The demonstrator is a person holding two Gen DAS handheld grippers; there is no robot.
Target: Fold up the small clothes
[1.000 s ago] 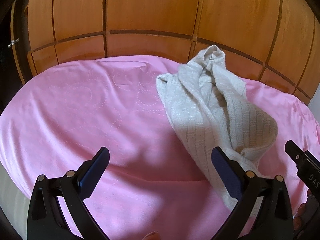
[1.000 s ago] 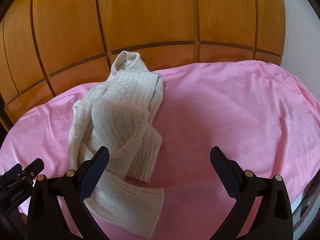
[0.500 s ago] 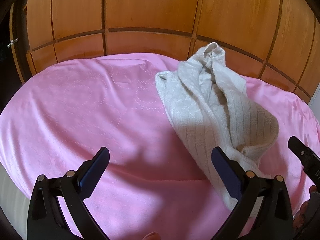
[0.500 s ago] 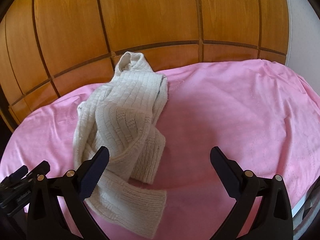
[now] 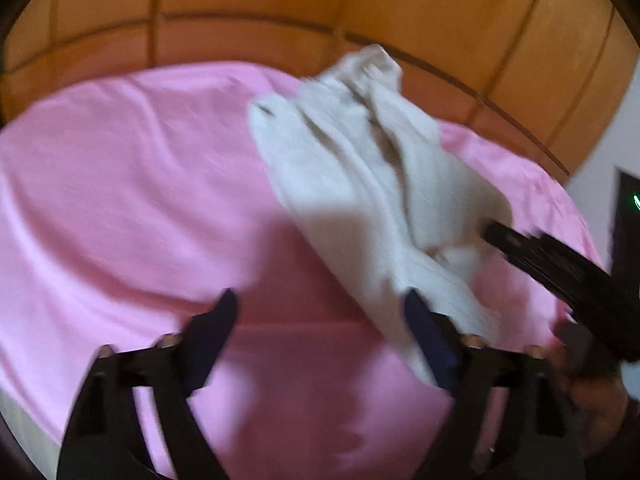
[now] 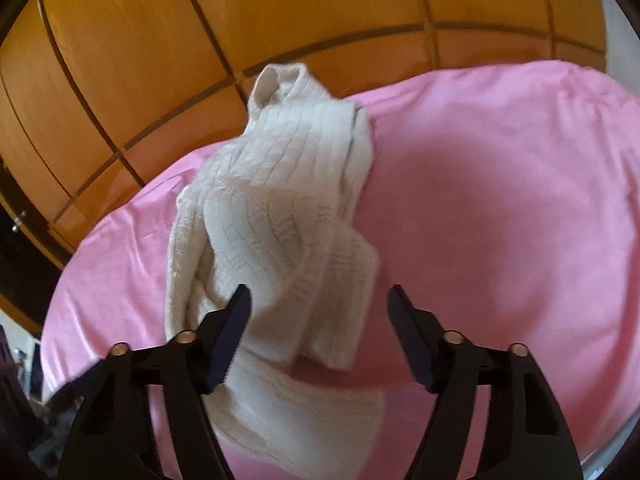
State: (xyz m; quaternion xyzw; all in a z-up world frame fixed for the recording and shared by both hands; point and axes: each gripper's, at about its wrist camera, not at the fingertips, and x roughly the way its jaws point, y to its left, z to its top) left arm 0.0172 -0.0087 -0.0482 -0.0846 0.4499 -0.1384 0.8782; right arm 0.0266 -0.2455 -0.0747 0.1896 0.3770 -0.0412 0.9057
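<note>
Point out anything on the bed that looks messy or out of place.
The cream knit garment lies bunched and twisted on the pink sheet, folded over itself with its top end propped against the wooden panelling. Nothing looks spilled or damaged.

Both wrist cameras look steeply down, close over the pink sheet [image 5: 120, 200], toward the wooden panelling [image 6: 280, 20]; both share the cream knit garment [image 6: 280, 220].

Plenty of open pink sheet [image 6: 500, 208] on both sides of the crumpled cream knit [image 6: 280, 220], so a hand-held gripper slides in easy there. Only the wooden panel wall [image 6: 280, 12] right behind the bed blocks the far side.
</note>
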